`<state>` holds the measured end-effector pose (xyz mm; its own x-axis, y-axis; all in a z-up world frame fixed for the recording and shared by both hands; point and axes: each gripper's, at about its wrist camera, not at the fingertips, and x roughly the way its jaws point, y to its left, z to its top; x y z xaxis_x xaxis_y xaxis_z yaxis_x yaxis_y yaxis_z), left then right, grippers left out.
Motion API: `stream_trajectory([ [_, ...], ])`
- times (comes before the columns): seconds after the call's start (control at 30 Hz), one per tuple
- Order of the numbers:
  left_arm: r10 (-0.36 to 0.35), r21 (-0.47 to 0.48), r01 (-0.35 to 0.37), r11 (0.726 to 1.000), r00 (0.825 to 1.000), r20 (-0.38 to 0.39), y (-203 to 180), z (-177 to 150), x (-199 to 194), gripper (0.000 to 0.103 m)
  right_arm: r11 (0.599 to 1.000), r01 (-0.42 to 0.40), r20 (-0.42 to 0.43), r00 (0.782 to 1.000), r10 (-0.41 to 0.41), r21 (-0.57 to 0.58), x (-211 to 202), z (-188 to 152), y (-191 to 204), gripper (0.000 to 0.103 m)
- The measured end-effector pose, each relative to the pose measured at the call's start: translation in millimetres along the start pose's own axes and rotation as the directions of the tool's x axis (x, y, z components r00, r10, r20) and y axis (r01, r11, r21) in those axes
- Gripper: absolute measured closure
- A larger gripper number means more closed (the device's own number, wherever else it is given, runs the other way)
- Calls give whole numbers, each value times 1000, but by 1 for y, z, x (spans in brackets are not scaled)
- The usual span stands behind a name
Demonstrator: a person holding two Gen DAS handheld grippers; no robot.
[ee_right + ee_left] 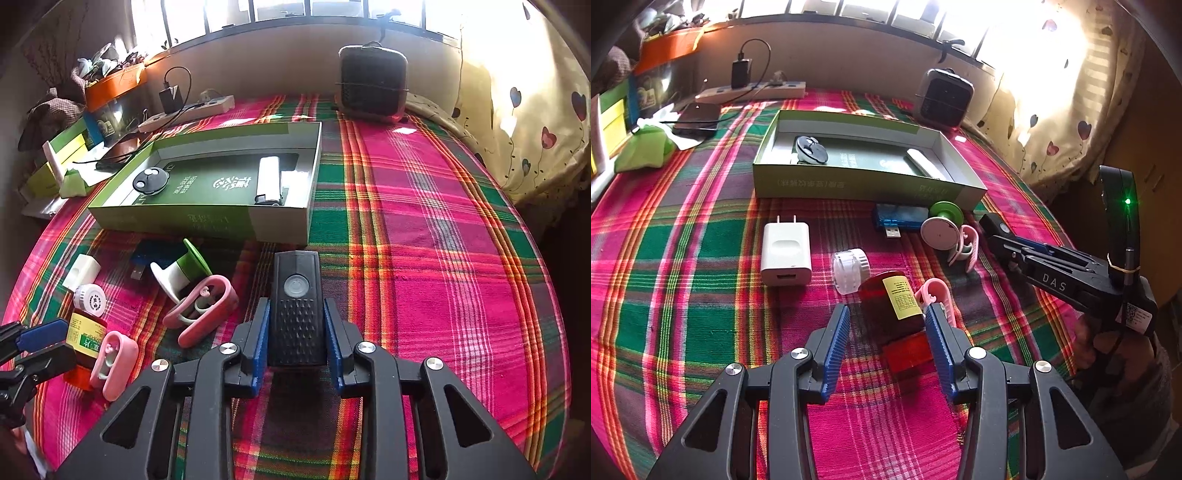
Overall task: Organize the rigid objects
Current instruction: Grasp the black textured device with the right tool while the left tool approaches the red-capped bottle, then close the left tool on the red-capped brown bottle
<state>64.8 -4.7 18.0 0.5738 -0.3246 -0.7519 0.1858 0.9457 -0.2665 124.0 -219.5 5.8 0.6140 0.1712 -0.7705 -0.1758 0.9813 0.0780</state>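
Right tool: the right tool (295,332) is closed on a black light (296,295) with a round button; the blue pads press its two sides, in the lower middle of the right wrist view.
Left tool: the left tool (886,325) stands open; its blue pads sit on either side of a red bottle (892,304) without pressing it, in the lower middle of the left wrist view.
Red bottle: lies on its side on the checked cloth (683,258), yellow label up.
Pink clips: one pink clip (936,295) just right of the bottle, another (967,247) further up and to the right.
Box: an open green box (864,184) in the upper middle holds a round black tag (811,149) at its left end and a white stick (925,162) at its right end.
Loose items: a white charger (786,254), a clear cap (849,269), a blue USB stick (897,219) and a green and white spool (942,221) lie in front of the box.
Far edge: a power strip (753,92) at upper left and a small heater (943,98) at upper right.
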Motion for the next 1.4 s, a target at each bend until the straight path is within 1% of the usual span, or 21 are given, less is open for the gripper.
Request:
stream_trajectory([
  [0.33,25,7,-25,1000,999,-20,-4,-1,11,61,1000,-9,10,1000,8,7,-7,-7,-2,75],
  [0.5,94,17,-94,995,995,-16,-3,-1,11,61,1000,-11,16,1000,11,9,-10,-9,-3,75],
  [0.6,117,10,-117,993,993,-22,2,-1,12,61,1000,-14,16,1000,14,9,-10,-10,-3,75],
  [1.13,131,28,-131,991,991,-6,5,2,14,62,999,-14,14,1000,13,29,-12,-11,-7,75],
  [1.4,151,32,-151,988,989,5,5,2,13,70,1000,-14,13,1000,14,26,-12,-12,-6,75],
])
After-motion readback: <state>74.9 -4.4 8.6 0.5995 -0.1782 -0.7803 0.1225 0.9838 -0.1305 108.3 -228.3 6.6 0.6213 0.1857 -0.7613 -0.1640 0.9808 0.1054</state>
